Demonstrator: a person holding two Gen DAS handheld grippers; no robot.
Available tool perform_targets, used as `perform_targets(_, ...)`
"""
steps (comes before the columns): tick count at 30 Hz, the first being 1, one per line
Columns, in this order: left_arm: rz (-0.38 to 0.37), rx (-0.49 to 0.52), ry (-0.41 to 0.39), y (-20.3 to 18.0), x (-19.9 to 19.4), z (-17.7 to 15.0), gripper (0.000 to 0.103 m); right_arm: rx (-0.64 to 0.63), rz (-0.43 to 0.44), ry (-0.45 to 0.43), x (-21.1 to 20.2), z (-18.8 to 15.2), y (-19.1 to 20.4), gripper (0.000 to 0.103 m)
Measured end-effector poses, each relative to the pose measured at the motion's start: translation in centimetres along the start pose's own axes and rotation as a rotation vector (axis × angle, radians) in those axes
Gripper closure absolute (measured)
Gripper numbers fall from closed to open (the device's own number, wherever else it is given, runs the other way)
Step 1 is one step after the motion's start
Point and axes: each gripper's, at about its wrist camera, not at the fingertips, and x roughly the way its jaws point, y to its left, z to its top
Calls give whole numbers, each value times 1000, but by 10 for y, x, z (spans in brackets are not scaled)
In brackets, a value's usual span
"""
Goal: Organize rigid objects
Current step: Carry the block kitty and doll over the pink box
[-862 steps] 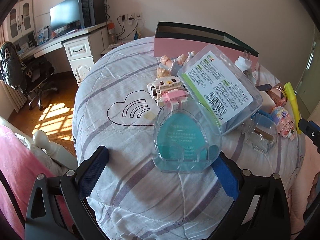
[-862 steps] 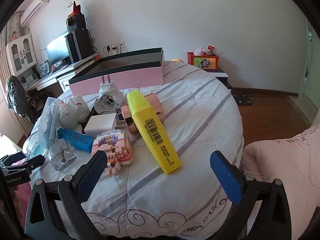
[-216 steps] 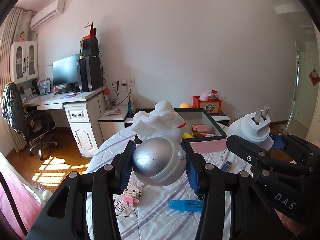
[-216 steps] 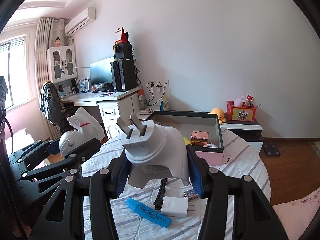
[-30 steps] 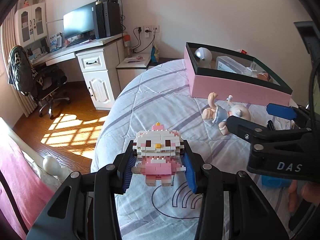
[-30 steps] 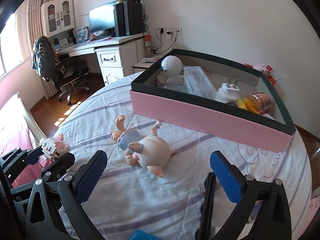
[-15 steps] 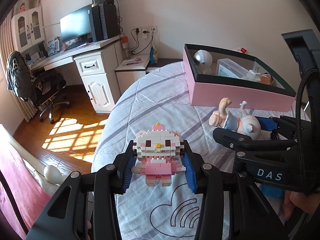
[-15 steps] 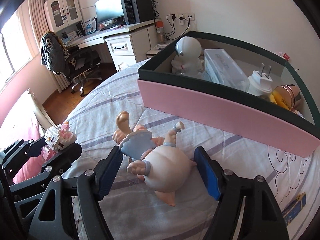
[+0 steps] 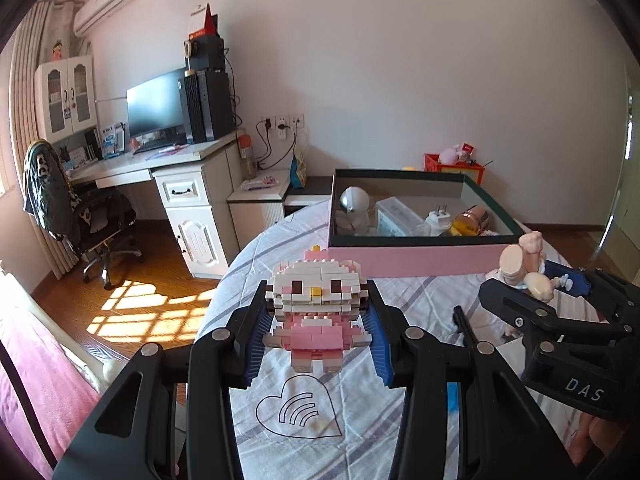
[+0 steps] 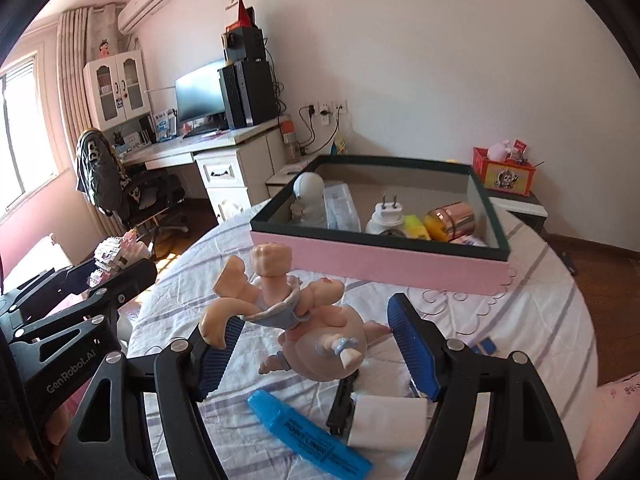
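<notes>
My left gripper point(image 9: 318, 328) is pinched tight on the brick kitty figure point(image 9: 316, 308), pads flat against its sides and the toy clear of the bed point(image 9: 400, 408). The risk I see there is the bricks: a hard squeeze or a knock on the box rim could pop pieces loose.

My right gripper point(image 10: 316, 340) carries the pig doll point(image 10: 304, 320), but the hold looks poor. In the right view the left pad touches a limb while the right pad point(image 10: 412, 348) seems to stand off the round body, so I cannot tell how firmly it is held. It could roll out mid-carry onto the blue highlighter point(image 10: 308, 436) and white adapter point(image 10: 388, 416) below.

Farther off, the pink box point(image 10: 380, 260) already holds an astronaut figure point(image 10: 308, 196), a plug point(image 10: 386, 216) and more, so free floor is limited. With both grippers side by side, I judge they might collide over the rim.
</notes>
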Motion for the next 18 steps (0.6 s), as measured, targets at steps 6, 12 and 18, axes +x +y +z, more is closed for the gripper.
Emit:
perform_targets(6, 3, -10, -133, -18, -58, 15, 59, -10, -25, -144, -76, 6, 1, 28)
perform_targets(12, -4, 6, -222, -31, -101, 22, 59, -23, -32, -233, -124, 9, 4, 28)
perform_targets(18, -10, 25, -249, -39, -117, 26, 59, -22, -36, -266, -144, 7, 6, 28)
